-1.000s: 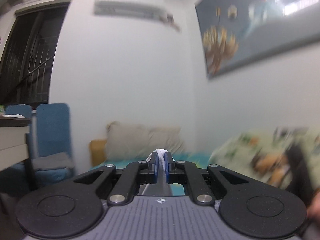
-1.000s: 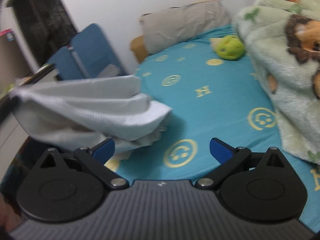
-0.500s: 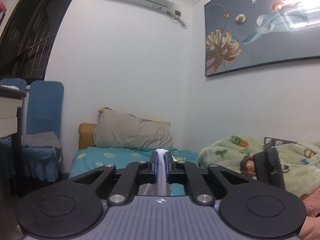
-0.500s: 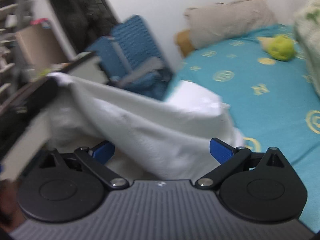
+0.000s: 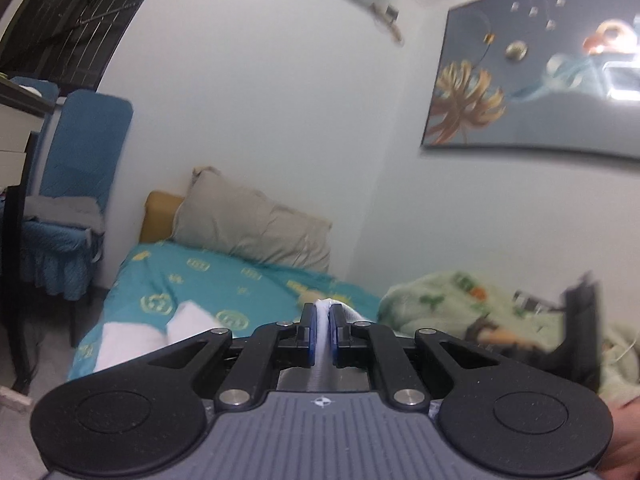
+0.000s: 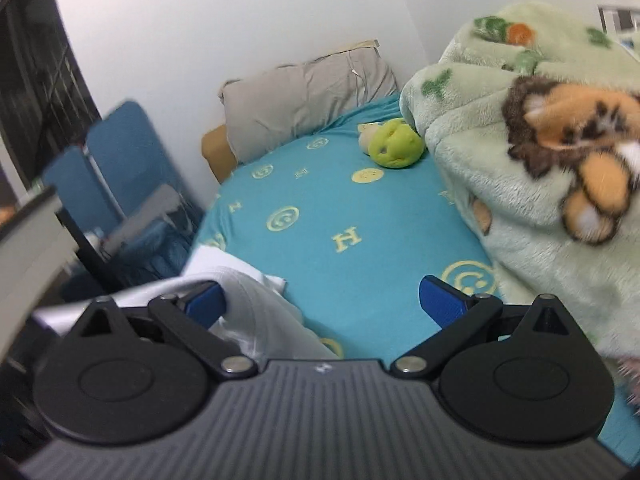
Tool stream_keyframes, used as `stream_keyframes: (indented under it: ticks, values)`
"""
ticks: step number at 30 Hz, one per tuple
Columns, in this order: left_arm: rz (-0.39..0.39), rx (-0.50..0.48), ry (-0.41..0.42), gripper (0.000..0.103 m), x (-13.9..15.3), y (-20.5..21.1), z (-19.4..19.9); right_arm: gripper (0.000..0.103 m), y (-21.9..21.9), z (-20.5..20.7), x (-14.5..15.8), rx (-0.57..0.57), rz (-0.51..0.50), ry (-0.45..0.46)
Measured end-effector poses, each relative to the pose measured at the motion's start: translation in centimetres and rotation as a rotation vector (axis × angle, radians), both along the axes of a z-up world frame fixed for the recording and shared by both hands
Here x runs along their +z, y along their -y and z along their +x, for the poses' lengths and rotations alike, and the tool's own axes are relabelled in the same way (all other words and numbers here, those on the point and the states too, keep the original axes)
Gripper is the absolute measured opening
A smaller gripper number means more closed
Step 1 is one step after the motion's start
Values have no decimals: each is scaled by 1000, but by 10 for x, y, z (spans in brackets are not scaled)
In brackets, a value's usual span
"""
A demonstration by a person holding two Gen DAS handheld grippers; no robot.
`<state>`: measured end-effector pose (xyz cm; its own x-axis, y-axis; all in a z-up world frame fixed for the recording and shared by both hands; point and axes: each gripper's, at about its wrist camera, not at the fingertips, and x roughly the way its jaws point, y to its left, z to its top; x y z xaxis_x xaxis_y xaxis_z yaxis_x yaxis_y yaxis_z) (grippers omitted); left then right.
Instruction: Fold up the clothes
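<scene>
The white garment [image 6: 256, 312] has dropped from its mid-air spread and now lies bunched at the bed's [image 6: 360, 240] near left corner, part trailing over the left edge. The left tool [image 5: 322, 320] is clamped on a fold of that white cloth, pointing level toward the grey pillow [image 5: 256, 228] at the head edge. The right tool [image 6: 322, 300] hangs with fingers wide apart, gripping nothing, the garment brushing its left finger. A green plush toy [image 6: 394, 142] sits beside the fleece blanket [image 6: 520, 200] along the right edge.

One pillow [image 6: 308, 100] (grey), one blanket [image 6: 532, 208]
</scene>
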<state>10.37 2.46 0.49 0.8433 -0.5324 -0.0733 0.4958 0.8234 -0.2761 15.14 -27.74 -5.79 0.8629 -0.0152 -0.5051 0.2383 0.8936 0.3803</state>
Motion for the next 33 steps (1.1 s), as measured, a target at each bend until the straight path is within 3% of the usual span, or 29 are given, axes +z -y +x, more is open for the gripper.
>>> stream_keyframes:
  ticks: [6,8,13,15,17,20,24,25,26,27,29,30,33]
  values:
    - [-53,29,30,7,14,-7,-12,103,-3,21,-45,43,-3,-306]
    - [-54,44,12,7,13,-9,-10,103,-2,14,-41,10,-1,-286]
    - [-67,54,-41,7,11,-14,-6,103,10,-24,8,-161,-54,8]
    - [-71,31,-59,7,10,-14,-5,103,16,-32,15,-177,-44,68]
    - [-71,11,-64,7,10,-13,-5,103,20,-30,13,-169,-29,53]
    - [-68,-6,-63,7,9,-12,-5,103,18,-12,-5,-126,0,-52]
    - [-72,3,-84,7,6,-12,-4,102,-21,14,-33,57,-74,-202]
    - [-72,11,-94,7,6,-12,-3,92,-33,19,-40,98,-121,-225]
    - [-72,18,-104,7,5,-13,-2,68,-43,23,-45,122,-171,-241]
    - [-71,26,-114,8,4,-13,-1,58,-50,26,-49,131,-211,-244]
    - [-69,41,-135,8,3,-14,1,22,-53,26,-48,133,-225,-205]
    - [-52,55,-156,8,1,-14,3,15,-51,24,-45,125,-218,-181]
    - [22,91,-234,8,-9,-10,12,11,-40,16,-29,100,-161,-101]
